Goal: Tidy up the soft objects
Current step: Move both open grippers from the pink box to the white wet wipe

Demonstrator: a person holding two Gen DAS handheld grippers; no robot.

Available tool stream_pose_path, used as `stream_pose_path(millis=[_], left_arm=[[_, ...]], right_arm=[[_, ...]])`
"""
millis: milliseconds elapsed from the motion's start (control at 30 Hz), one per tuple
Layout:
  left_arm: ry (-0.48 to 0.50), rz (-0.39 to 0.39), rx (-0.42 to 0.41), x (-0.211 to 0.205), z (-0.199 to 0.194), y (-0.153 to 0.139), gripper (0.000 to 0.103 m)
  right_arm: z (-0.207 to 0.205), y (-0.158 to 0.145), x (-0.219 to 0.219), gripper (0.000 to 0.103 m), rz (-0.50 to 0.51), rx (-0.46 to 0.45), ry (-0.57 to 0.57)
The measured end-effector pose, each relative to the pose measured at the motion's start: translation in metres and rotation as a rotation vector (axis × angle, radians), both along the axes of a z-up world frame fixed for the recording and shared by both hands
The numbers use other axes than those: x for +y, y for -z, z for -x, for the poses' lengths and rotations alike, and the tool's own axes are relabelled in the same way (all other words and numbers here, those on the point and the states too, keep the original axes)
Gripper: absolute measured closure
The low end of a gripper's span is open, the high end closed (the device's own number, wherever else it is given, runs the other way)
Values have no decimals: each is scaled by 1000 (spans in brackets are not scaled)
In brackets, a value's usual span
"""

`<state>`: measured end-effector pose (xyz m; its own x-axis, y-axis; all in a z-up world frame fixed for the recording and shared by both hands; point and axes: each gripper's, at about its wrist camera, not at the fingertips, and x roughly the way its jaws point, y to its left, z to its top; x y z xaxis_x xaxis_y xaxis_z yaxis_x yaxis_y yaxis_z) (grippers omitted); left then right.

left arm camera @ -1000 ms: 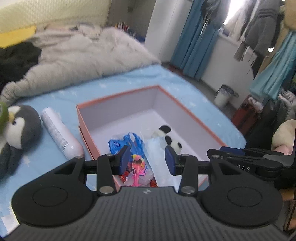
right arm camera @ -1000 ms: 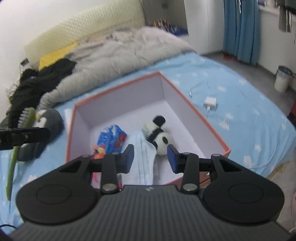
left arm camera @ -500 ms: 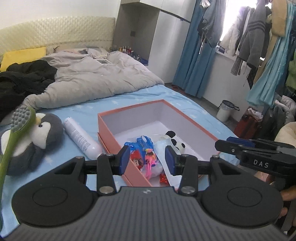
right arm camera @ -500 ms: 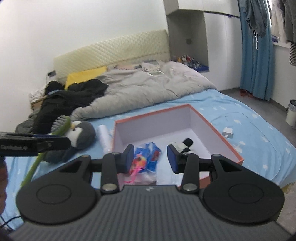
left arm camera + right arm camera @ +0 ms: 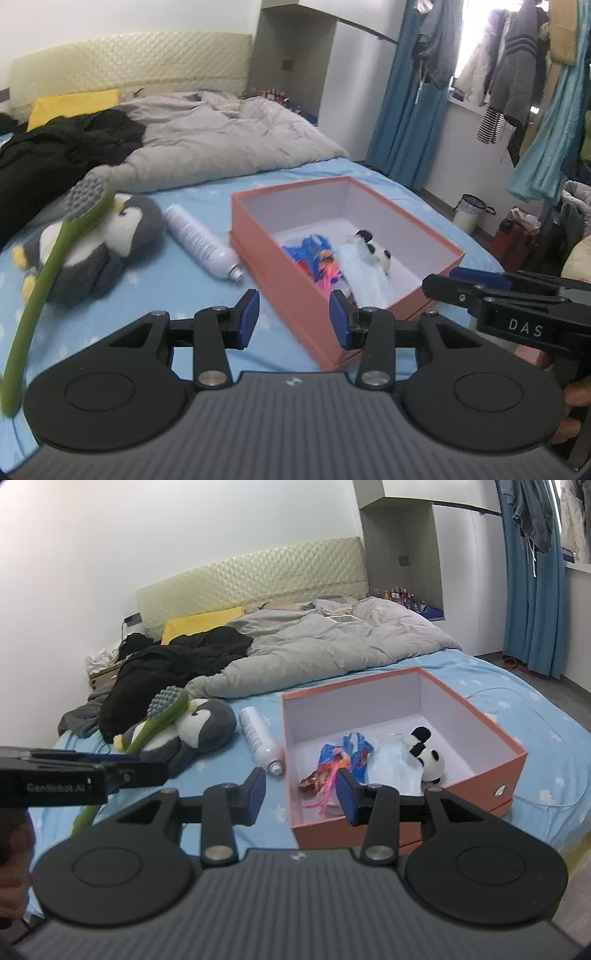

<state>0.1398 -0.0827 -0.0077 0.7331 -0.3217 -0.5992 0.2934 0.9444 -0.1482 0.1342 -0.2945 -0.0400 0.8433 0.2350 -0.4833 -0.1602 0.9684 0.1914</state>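
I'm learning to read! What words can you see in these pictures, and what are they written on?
"DAS": on the right gripper, seen from the left wrist.
"Genrobot.AI", roughly, blurred: on the left gripper, seen from the right wrist.
White bottle: small print, too blurred to read.

Bed (image 5: 546, 716): box (image 5: 480, 781), bottle (image 5: 258, 740), penguin (image 5: 207, 725), probably brush (image 5: 162, 712).

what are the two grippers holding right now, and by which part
Nothing. The left gripper and the right gripper both stand open with only air between the fingers, above the bed near the orange box.
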Motion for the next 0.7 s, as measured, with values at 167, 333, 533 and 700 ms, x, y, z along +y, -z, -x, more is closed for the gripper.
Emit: stream_pose_path(millis=[167,333,533,700], left_arm=[[-40,15,23,18,11,14,55],[-81,10,49,38,15,29,55],[-172,30,79,74,25,43,55],[-235,27,104,97,31,54,55]], right_arm=[[10,12,20,58,13,18,-28],[13,27,38,58,-4,54,-53],[17,38,59,58,-9,90,-94],[19,49,81,58,-1,119,-147]])
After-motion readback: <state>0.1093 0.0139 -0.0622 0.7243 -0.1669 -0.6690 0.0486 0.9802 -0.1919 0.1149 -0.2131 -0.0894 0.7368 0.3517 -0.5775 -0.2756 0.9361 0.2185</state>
